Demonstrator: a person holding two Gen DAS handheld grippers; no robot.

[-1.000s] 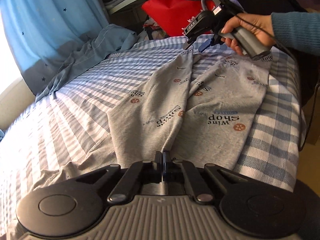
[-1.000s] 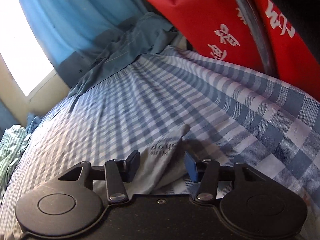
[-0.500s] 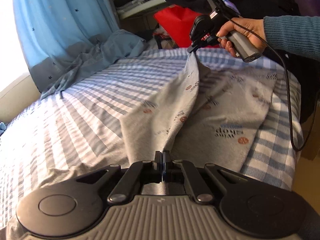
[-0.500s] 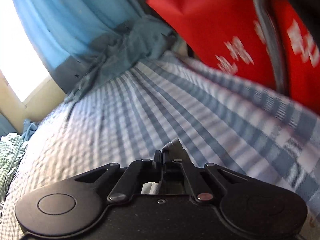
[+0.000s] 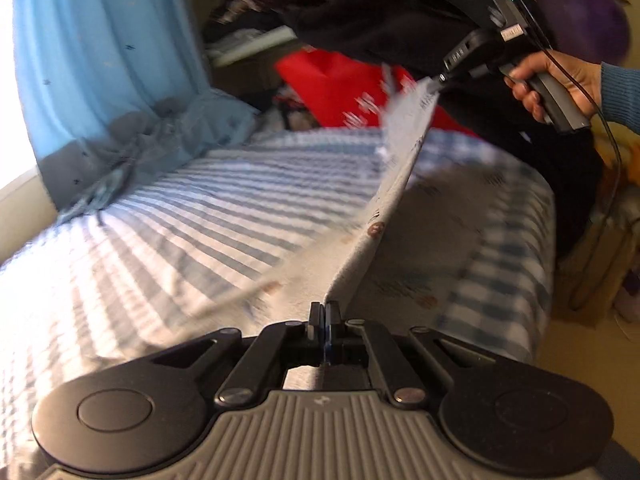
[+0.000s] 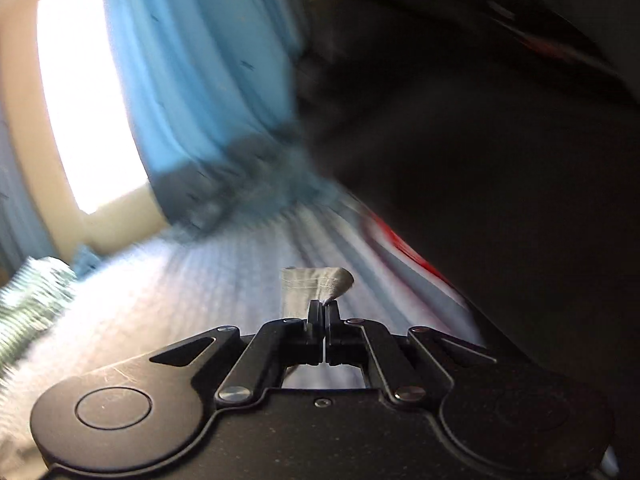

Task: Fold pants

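Grey printed pants (image 5: 400, 184) are pulled up off the checked bed (image 5: 208, 200) into a taut ridge between both grippers. My left gripper (image 5: 323, 312) is shut on the near edge of the fabric. At the far end of the ridge, the right gripper (image 5: 438, 80) is held by a hand (image 5: 548, 80) in a teal sleeve and pinches the other end high above the bed. In the right wrist view, the right gripper (image 6: 323, 309) is shut on a hemmed grey corner of the pants (image 6: 316, 284). The other pant leg (image 5: 452, 232) still lies flat on the bed.
A blue curtain (image 5: 100, 60) hangs at the left by a bright window (image 6: 84, 112). A red bag (image 5: 340, 84) and dark clothes (image 5: 380, 20) pile up beyond the bed's far end. The bed's right edge (image 5: 544, 264) drops to the floor. A green checked cloth (image 6: 28, 304) lies at left.
The right gripper closed on the pants' far end and lifted it high off the bed. The left gripper rose a little, so the cloth went from lying flat to a raised ridge.
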